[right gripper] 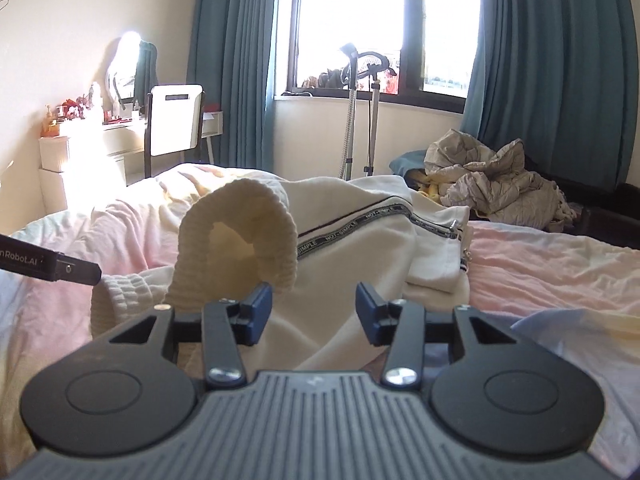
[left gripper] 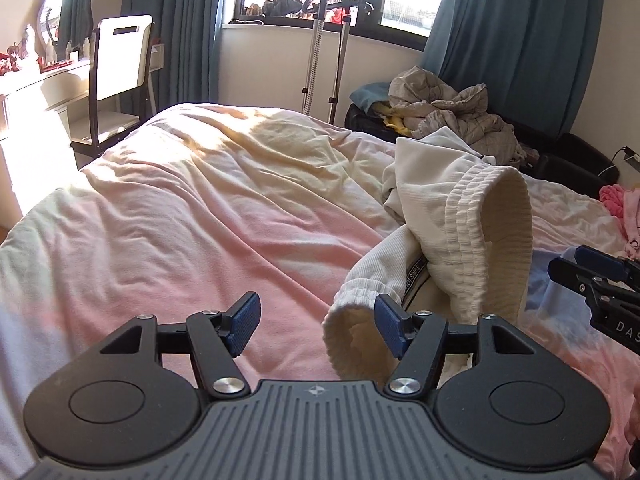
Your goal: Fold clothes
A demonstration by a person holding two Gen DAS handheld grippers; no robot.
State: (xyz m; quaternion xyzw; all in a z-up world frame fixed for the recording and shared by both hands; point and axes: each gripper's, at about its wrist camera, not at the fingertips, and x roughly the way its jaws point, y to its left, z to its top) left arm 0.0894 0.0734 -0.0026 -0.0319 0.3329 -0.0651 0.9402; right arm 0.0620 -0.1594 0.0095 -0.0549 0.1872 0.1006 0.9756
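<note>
Cream jacket [left gripper: 436, 208] heaped on bed [left gripper: 192, 216], toward its right side in left wrist view; ribbed hem band arching upright, ribbed cuff [left gripper: 352, 320] lying open nearest the camera. Black tape with lettering running along zip edge [right gripper: 360, 224]. Left gripper [left gripper: 318, 326] low over pink sheet, fingers [left gripper: 242, 322] well apart, nothing held; right-hand pad just beside cuff rim, contact not resolvable. Right gripper [right gripper: 314, 310] over jacket body, fingers [right gripper: 258, 312] partly apart, fabric below and between, not pinched. Grey bedding pile [right gripper: 496, 184] beyond bed near teal curtains [right gripper: 552, 60]. White chair [left gripper: 120, 64] at left by dresser.
</note>
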